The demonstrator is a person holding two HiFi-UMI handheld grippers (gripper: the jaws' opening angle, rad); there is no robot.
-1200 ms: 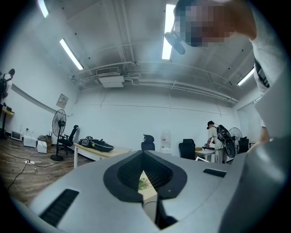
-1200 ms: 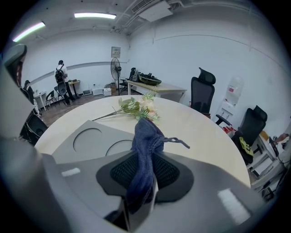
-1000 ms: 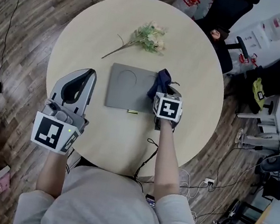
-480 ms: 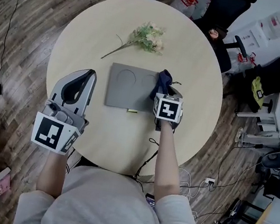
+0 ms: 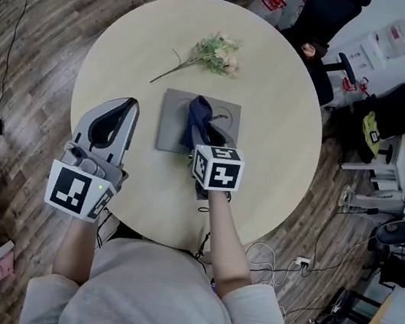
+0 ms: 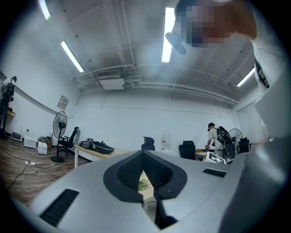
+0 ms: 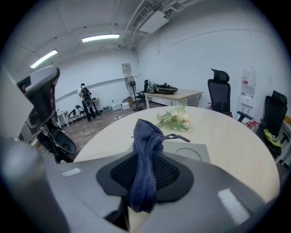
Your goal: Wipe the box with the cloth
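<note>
A flat grey box (image 5: 172,122) with round dents in its lid lies in the middle of the round table (image 5: 276,139). My right gripper (image 5: 205,139) is shut on a dark blue cloth (image 5: 195,117), which stands bunched over the middle of the box. In the right gripper view the cloth (image 7: 146,154) hangs between the pads and the box (image 7: 193,152) lies just beyond it. My left gripper (image 5: 121,110) is shut with nothing in it, held off to the left of the box near the table's front-left edge. In its own view the left gripper (image 6: 144,181) tilts upward toward the ceiling.
A sprig of pale flowers (image 5: 214,52) lies on the far side of the table, beyond the box, and the flowers (image 7: 175,119) also show in the right gripper view. A black office chair (image 5: 329,17) stands behind the table. Bags and cables cover the floor at the right.
My right gripper has carried the cloth leftward from the box's right edge to its middle. The left gripper has stayed put.
</note>
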